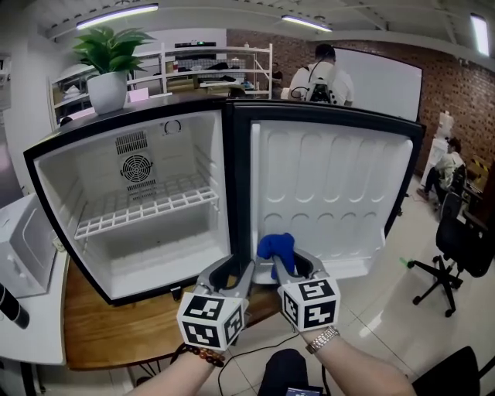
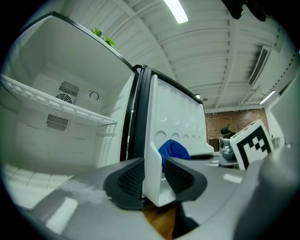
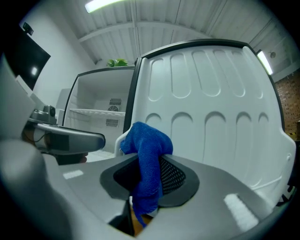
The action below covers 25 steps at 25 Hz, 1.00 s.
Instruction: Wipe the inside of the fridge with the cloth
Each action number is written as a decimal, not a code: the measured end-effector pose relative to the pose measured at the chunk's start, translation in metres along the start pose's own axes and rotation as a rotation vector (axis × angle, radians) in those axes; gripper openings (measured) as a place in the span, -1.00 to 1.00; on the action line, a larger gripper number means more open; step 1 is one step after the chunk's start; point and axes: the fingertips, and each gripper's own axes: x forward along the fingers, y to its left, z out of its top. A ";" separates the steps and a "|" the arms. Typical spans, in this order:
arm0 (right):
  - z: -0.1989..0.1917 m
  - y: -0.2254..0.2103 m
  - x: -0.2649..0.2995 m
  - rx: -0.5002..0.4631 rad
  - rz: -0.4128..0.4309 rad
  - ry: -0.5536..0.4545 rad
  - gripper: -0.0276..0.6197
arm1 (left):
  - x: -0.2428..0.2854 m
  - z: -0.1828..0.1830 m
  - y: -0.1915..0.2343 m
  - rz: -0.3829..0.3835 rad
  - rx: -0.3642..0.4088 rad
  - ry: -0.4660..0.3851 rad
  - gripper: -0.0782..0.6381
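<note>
An open white fridge [image 1: 93,166] has its door [image 1: 332,193] swung right. Low by the door's hinge side, the right gripper [image 3: 149,171] pinches a blue cloth [image 3: 145,150]. The left gripper [image 2: 153,176] has its jaws spread around the door's inner edge.

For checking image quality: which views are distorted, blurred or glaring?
Head view: sharp, evenly lit, fridge edges bowed. Left gripper view: strong fisheye, dark corners, ceiling lamp glares. Right gripper view: same fisheye, cloth sharp.
</note>
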 end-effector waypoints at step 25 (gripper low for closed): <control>-0.020 -0.093 -0.038 0.037 -0.190 0.041 -0.61 | -0.015 -0.017 -0.016 -0.022 -0.055 -0.015 -0.40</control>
